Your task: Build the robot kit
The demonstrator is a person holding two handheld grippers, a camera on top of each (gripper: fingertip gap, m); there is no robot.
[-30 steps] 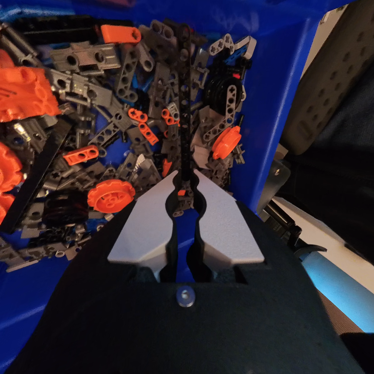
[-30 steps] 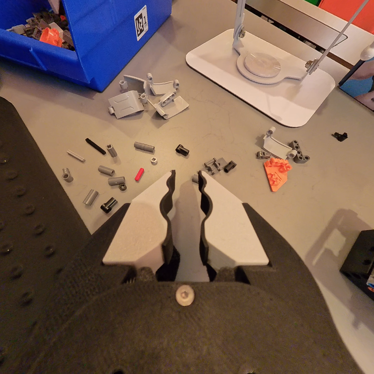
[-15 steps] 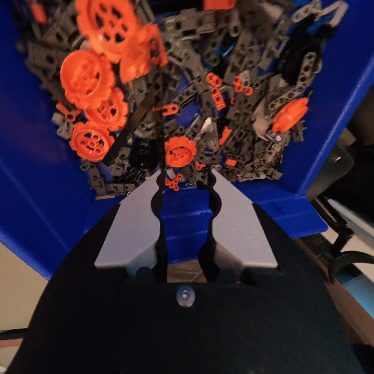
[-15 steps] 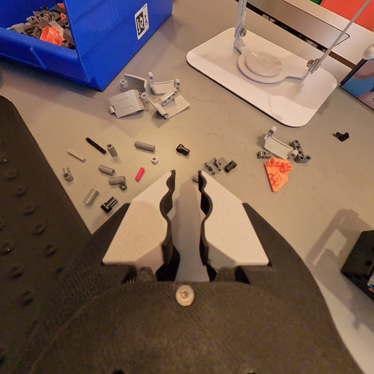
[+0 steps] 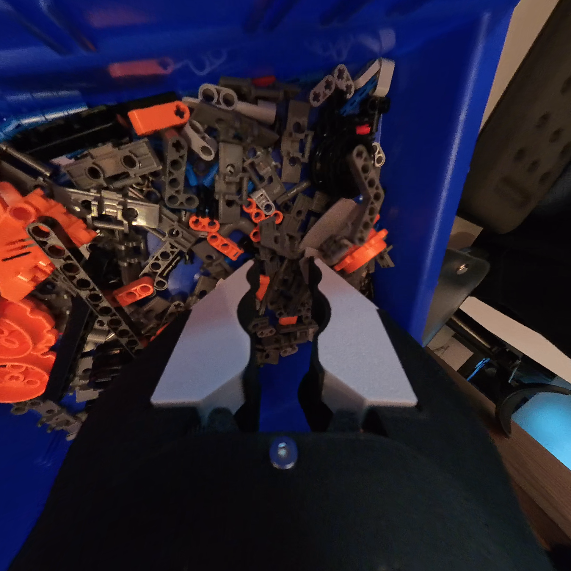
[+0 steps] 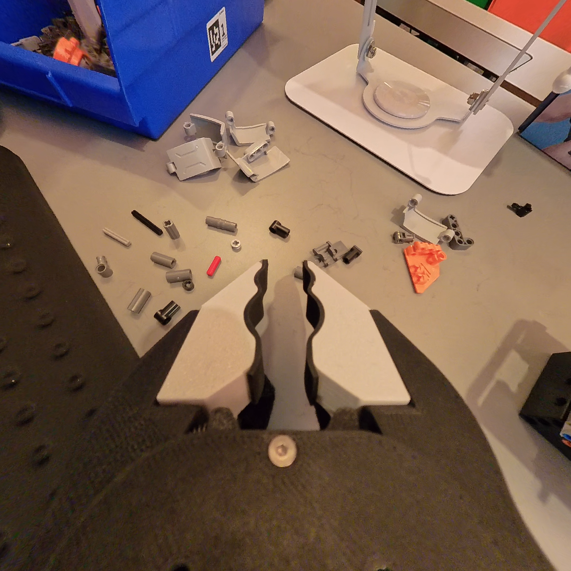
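Reaching down into the blue bin (image 5: 432, 154), the left gripper (image 5: 281, 262) has its tips sunk among the loose building pieces close to the bin's right wall. Its fingers are parted and straddle a clump of dark grey pieces (image 5: 278, 244) that lies straight ahead of them, running roughly along the line of the fingers. No piece is plainly pinched. An orange wheel (image 5: 361, 253) sits just right of the right fingertip, and a long black beam (image 5: 83, 287) lies slantwise across the pile, well off to the left.

The right gripper (image 6: 285, 265) hangs over the grey table (image 6: 340, 185) well apart from the bin (image 6: 185, 61), fingers released and holding nothing. A small grey piece (image 6: 298, 272) is just beside its right tip and a red pin (image 6: 213, 265) is near its left. The left gripper is the one nearer the pile.

A second ago the left fingers were clenched on a long black beam held upright over the pile. Half a second ago they were spread wider and higher above the bin. Now they are lower and somewhat closer together, with no beam between them. The right gripper has barely shifted
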